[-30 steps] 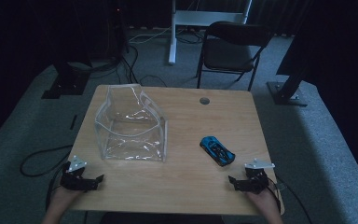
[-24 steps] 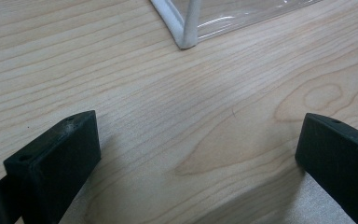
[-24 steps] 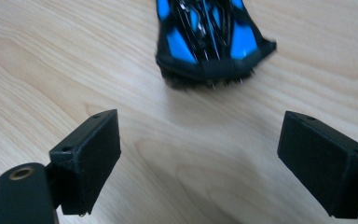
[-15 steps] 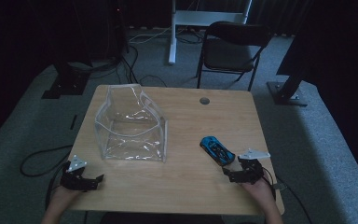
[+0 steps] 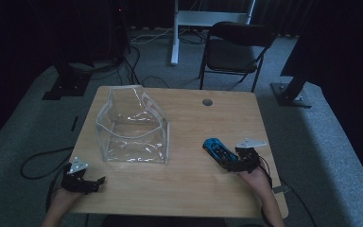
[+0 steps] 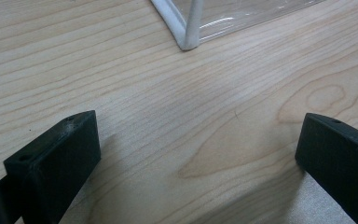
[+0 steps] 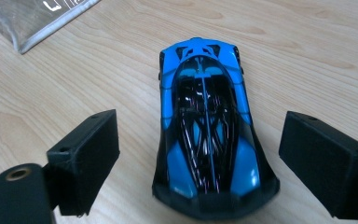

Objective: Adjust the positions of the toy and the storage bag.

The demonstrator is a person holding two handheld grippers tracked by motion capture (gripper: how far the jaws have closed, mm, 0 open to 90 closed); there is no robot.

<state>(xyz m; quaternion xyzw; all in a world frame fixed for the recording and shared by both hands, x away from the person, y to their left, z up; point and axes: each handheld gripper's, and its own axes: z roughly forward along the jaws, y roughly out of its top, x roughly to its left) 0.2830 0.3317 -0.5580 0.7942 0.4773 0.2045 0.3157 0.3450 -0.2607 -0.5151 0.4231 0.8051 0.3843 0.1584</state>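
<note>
While my right gripper [image 7: 200, 154] stands with its jaws spread wide, the blue toy car [image 7: 207, 126] lies between them, touched by neither. It rests on the wooden table [image 5: 189, 189], right of the clear plastic bag [image 5: 132, 127]. My left gripper [image 6: 196, 163] gapes wide over bare wood, holding nothing.

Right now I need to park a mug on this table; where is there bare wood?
The widest bare stretch lies between the clear plastic bag and the blue toy car, running to the near edge. The far right corner past the round grommet is free too. It is crowded at the car, where the right tool straddles it, open. The left tool sits at the near left corner.
</note>
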